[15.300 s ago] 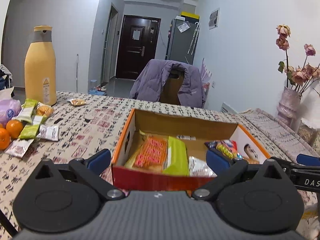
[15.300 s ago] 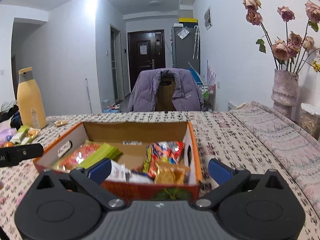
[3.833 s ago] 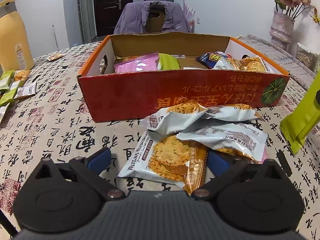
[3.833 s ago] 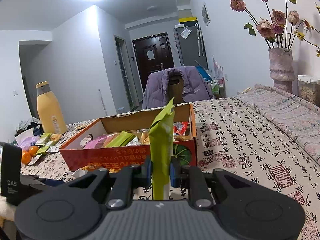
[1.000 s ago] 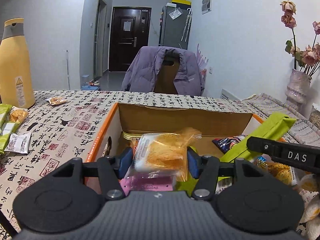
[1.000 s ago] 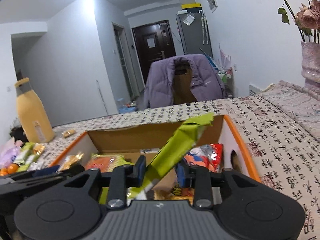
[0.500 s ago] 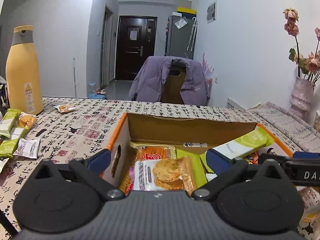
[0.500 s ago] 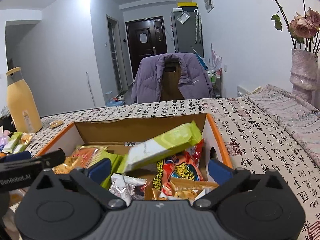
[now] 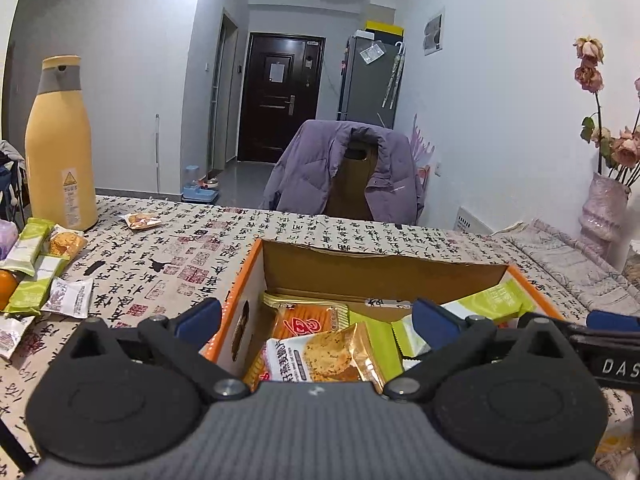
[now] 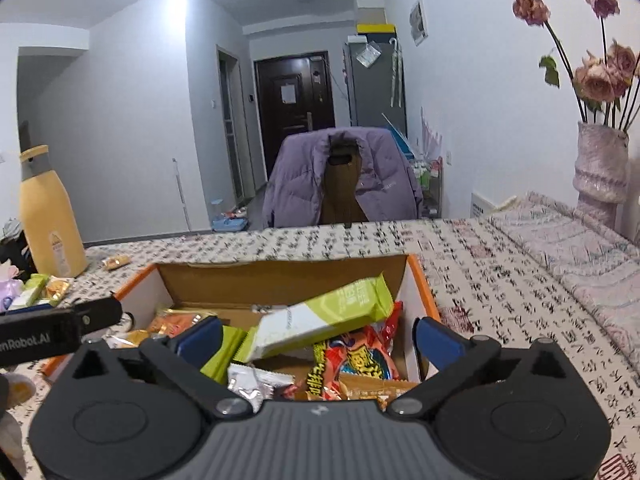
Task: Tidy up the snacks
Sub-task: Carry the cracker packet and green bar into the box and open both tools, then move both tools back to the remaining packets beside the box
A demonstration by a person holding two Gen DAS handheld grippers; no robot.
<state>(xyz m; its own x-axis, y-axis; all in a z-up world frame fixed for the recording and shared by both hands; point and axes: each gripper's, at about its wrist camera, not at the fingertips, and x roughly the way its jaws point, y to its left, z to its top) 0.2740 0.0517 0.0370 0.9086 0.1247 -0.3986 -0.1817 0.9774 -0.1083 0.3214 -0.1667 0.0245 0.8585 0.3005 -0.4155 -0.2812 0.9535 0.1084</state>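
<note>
"DAS" on right gripper; "mRobot.AI" on left gripper.

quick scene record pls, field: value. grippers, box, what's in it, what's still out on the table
left gripper: open, empty, above near edge of box
right gripper: open, empty, above near edge of box
box: open orange cardboard box on the patterned tablecloth
in box: cookie packet, green-white bar lying tilted on top, red-orange snack bags, other wrappers
outside box: green bars and small packets at far left, one small packet near yellow bottle
</note>
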